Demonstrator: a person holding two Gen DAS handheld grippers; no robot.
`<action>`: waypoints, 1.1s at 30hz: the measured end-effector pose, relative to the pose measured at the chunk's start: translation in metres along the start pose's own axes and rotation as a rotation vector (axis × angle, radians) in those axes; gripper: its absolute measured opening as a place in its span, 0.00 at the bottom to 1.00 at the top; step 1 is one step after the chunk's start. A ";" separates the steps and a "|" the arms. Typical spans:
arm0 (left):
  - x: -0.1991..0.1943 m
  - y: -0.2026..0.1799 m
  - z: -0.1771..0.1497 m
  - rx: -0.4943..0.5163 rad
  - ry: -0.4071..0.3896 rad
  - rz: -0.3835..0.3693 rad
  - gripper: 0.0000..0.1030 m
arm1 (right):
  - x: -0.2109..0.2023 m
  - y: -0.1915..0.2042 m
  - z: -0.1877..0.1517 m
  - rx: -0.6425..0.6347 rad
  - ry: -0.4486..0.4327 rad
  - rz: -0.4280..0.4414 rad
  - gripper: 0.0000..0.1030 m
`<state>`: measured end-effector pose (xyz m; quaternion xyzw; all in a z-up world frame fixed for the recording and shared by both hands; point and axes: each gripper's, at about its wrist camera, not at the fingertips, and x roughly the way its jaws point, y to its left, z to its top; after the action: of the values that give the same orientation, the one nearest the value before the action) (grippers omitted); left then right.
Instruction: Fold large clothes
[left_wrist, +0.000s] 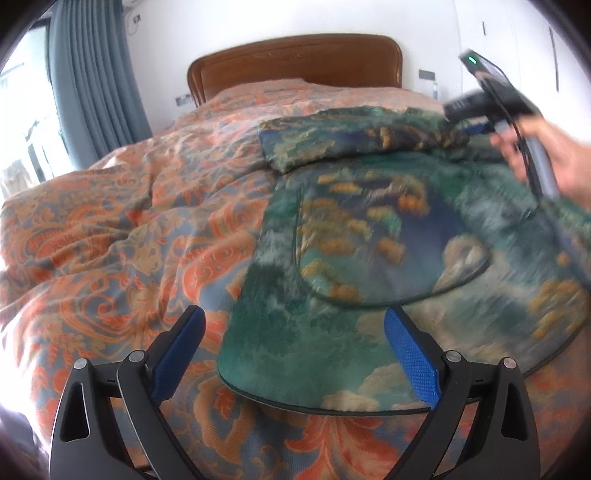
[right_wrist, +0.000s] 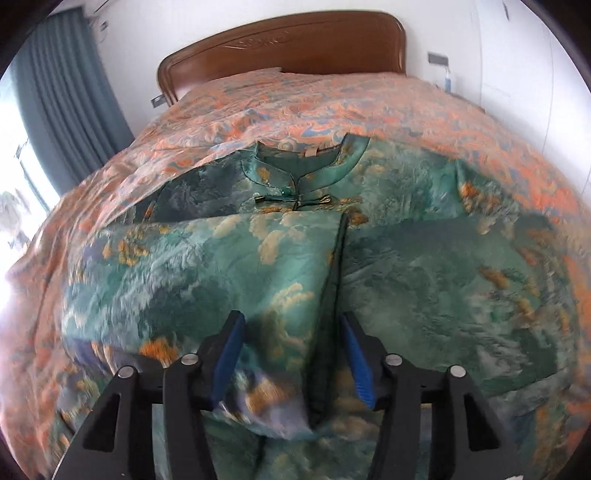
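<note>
Green patterned dress (right_wrist: 424, 266) lengthwise, collar toward headboard (right_wrist: 288, 44)

1 garment (right_wrist: 424, 280), 1 bed (left_wrist: 110, 206).

Room: bedroom | Bed (right_wrist: 332, 110): orange and blue patterned cover | Headboard (right_wrist: 284, 46): carved brown wood, stood against white wall (left_wrist: 258, 26) | Curtain (left_wrist: 92, 66): grey-blue, left | Window (left_wrist: 22, 122): bright daylight entered
</note>
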<state>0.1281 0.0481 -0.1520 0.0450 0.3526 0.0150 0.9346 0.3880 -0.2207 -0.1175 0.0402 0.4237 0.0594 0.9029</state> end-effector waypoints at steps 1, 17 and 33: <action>-0.007 0.002 0.007 -0.015 -0.011 -0.021 0.95 | -0.007 0.000 -0.003 -0.009 -0.018 -0.013 0.53; 0.210 -0.010 0.208 -0.109 0.200 -0.140 0.96 | -0.211 -0.070 -0.163 0.035 -0.268 0.131 0.65; 0.226 0.014 0.235 -0.189 0.223 -0.138 0.98 | -0.222 -0.103 -0.224 0.143 -0.210 0.103 0.65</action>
<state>0.4531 0.0579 -0.1240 -0.0693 0.4535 -0.0111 0.8885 0.0824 -0.3485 -0.1045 0.1323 0.3274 0.0710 0.9329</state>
